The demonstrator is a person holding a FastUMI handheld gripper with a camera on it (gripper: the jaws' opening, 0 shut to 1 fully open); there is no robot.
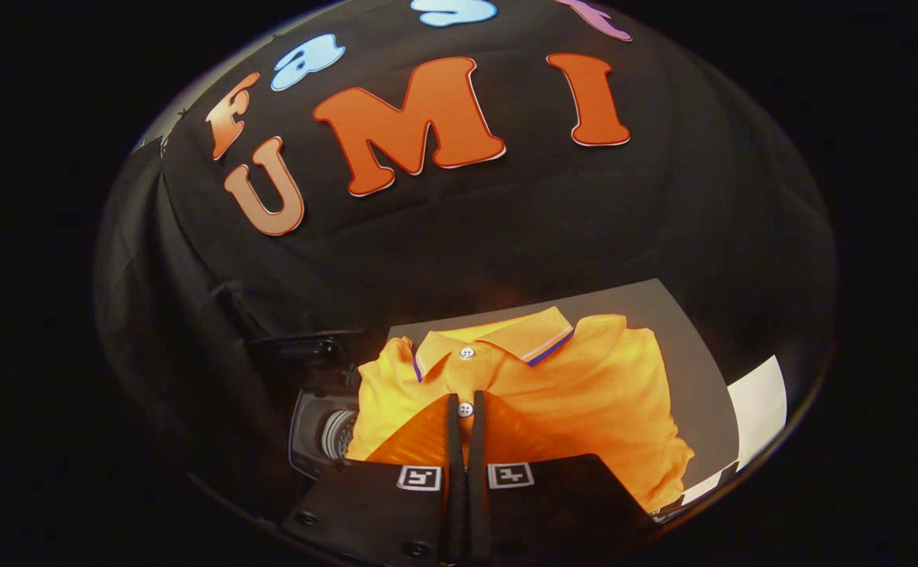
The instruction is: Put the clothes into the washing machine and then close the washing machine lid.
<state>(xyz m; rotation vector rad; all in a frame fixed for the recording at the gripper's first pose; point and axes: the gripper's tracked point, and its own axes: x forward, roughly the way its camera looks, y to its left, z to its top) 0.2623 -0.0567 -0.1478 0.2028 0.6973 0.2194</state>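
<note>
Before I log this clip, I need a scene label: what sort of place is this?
Likely a staged laundry booth, not a home: a black cloth wall, an orange shirt on a grey board, a small washer beside it. The gripper is nearly shut over the shirt.

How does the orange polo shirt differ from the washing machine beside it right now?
The polo shirt is bright orange and soft, draped in folds; the washing machine is dark and rigid. The shirt sits directly ahead of the hand-held gripper, whose nearly closed fingers meet its button placket; the machine lies off beside the shirt, untouched. The shirt is well lit, the machine mostly in shadow.
</note>
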